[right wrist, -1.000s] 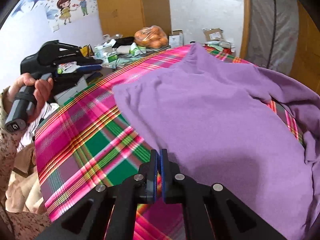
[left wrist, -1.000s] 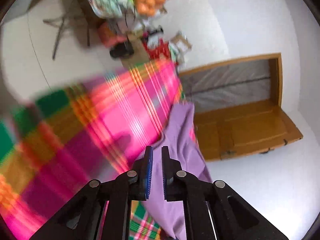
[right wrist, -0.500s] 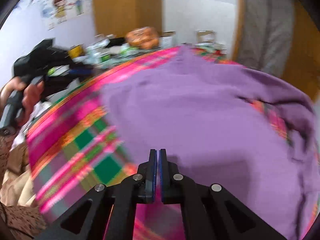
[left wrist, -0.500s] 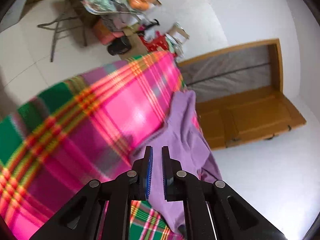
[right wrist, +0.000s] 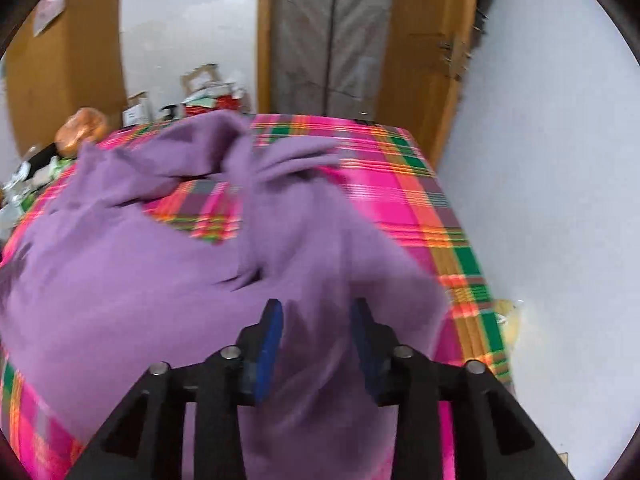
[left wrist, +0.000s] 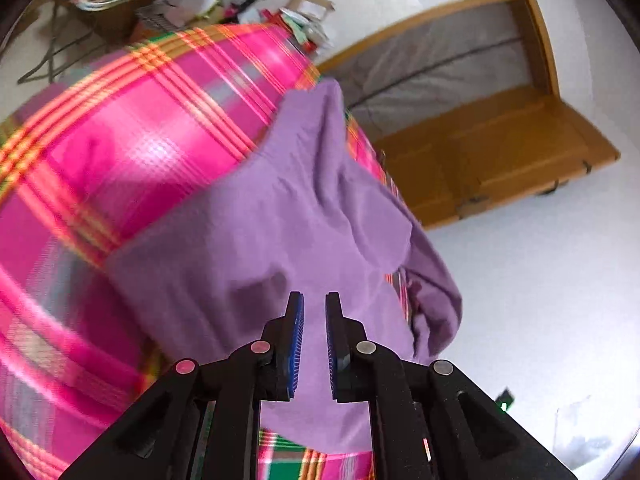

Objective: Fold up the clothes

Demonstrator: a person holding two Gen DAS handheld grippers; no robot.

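The left gripper (left wrist: pixel 314 312) hangs over a purple garment (left wrist: pixel 280 240); its jaws are opening, with a narrow gap and no cloth pinched between them. The garment lies rumpled on a pink plaid cloth (left wrist: pixel 132 152) covering the worktop. Behind it is a wooden door (left wrist: pixel 500 152).

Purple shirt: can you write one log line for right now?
task: fold clothes | purple shirt: rumpled on plaid cloth | left gripper: opening, empty | right gripper: opening over shirt

Garment (right wrist: pixel 168 272) on the tablecloth (right wrist: pixel 420 208) — doorway (right wrist: pixel 332 40) behind.
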